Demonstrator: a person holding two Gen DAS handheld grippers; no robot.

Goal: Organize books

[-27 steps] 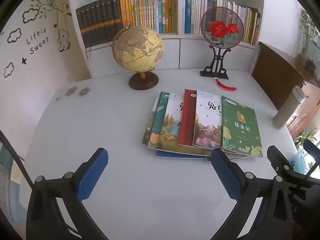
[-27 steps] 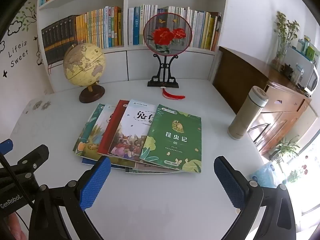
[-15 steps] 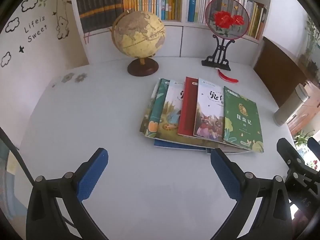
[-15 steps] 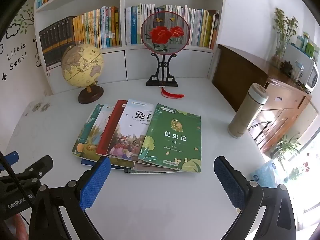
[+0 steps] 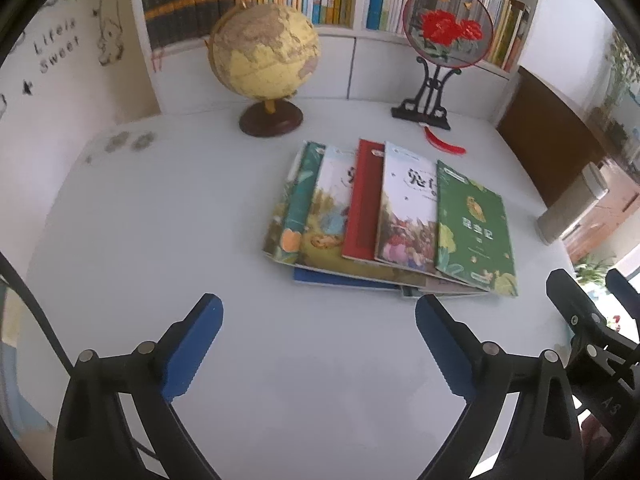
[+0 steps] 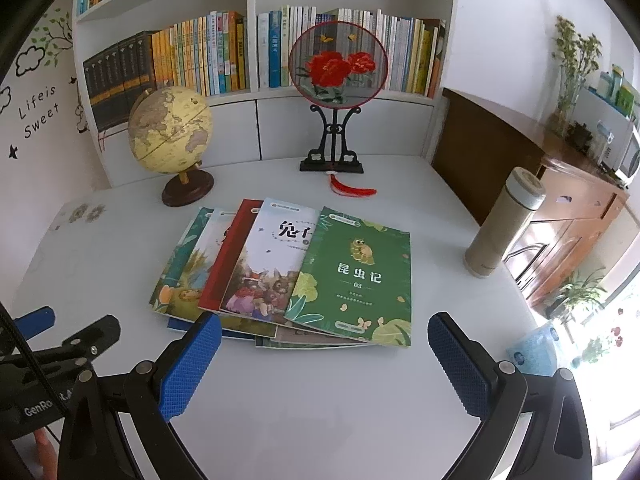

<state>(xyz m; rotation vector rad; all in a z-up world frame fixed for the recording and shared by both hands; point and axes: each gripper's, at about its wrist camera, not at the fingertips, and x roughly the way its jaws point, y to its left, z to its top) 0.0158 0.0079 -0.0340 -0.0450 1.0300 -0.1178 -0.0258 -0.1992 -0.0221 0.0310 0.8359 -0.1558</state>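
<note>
While both tongs hang spread wide and empty over the white table (image 6: 400,420), the right gripper (image 6: 324,364) faces the fanned books (image 6: 280,276) at its twelve o'clock and the left gripper (image 5: 318,344) has them at one o'clock. Best to square the fan by pushing its loose edges together, starting at the green book (image 6: 356,276) on top. Bare table lies at nine o'clock; the flask (image 6: 504,224) at two, the globe (image 6: 170,136) at eleven and the fan stand (image 6: 334,148) beyond limit the sweep.

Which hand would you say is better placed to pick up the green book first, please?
Right, probably. Its open tongs sit just short of the green book, which lies on top of the fanned pile. The left tongs, also open, face bare table, with the book off to their right.
</note>
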